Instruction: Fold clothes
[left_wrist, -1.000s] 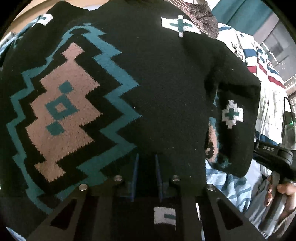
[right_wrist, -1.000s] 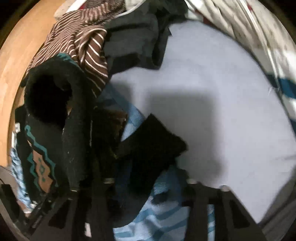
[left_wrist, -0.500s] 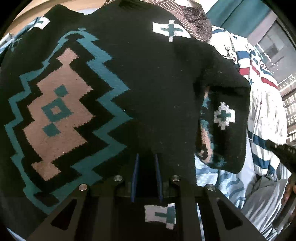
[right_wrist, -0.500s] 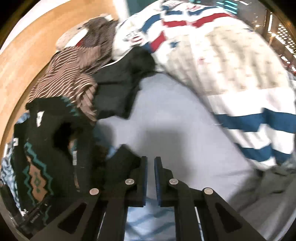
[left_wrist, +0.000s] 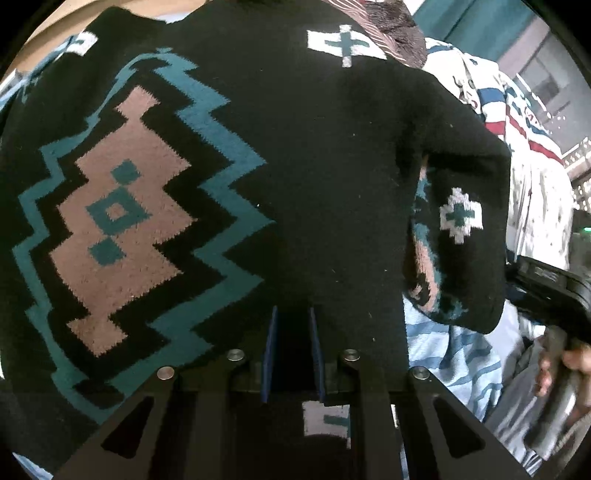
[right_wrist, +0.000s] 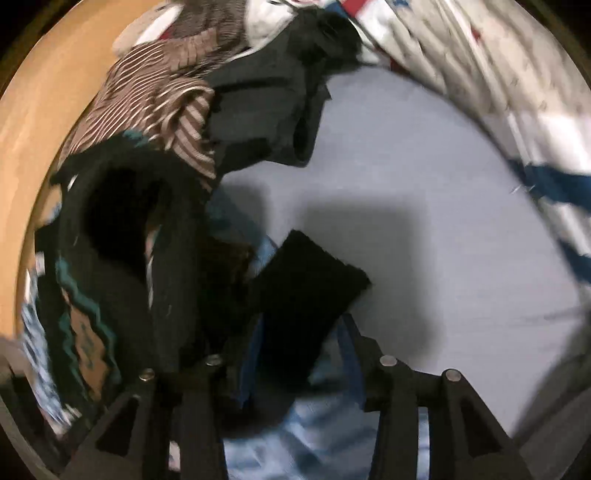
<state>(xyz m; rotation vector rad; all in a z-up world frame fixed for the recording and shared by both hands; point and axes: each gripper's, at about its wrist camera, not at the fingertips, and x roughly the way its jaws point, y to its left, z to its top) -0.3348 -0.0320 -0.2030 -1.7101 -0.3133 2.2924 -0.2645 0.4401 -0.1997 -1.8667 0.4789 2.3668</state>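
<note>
1. Two grippers on one black sweater (left_wrist: 314, 192).
2. Left gripper (left_wrist: 291, 354): narrow, pinching sweater hem at 6 o'clock.
3. Right gripper (right_wrist: 299, 354): wide, black cuff (right_wrist: 310, 291) between fingers.
4. Striped top (right_wrist: 162, 99) at 11 o'clock, on grey sheet (right_wrist: 424, 221).

We see a pale grey bed sheet (right_wrist: 424, 192) spread flat. Taking its bare middle as our landmark, a dark grey garment (right_wrist: 266, 110) and a brown striped top (right_wrist: 162, 96) lie heaped beyond it to the left, a white quilt with blue stripes (right_wrist: 517, 122) along its right side, and light blue striped cloth (right_wrist: 317, 435) nearest us.
</note>
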